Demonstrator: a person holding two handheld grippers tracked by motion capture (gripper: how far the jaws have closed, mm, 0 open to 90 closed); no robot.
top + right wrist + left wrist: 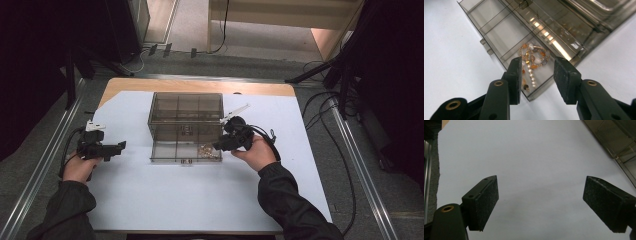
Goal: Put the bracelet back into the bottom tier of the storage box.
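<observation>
My right gripper view showed a beaded bracelet (pixel 532 61) in the near right compartment of the smoky clear organizer box (pixel 186 127); the high view gave mere specks there. My right gripper (pixel 537 77) hovered over that corner, jaws partly open, empty. My left gripper (pixel 541 205) gaped wide over bare white sheet (pixel 524 157), well left of the box.

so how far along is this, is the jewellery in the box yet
Done: the beaded jewellery lies in a corner compartment of the open organiser box. In hand: the right gripper hovers over it, jaws open, holding nothing. The left gripper waits open over the white sheet. Left: probably closing the lid.
</observation>
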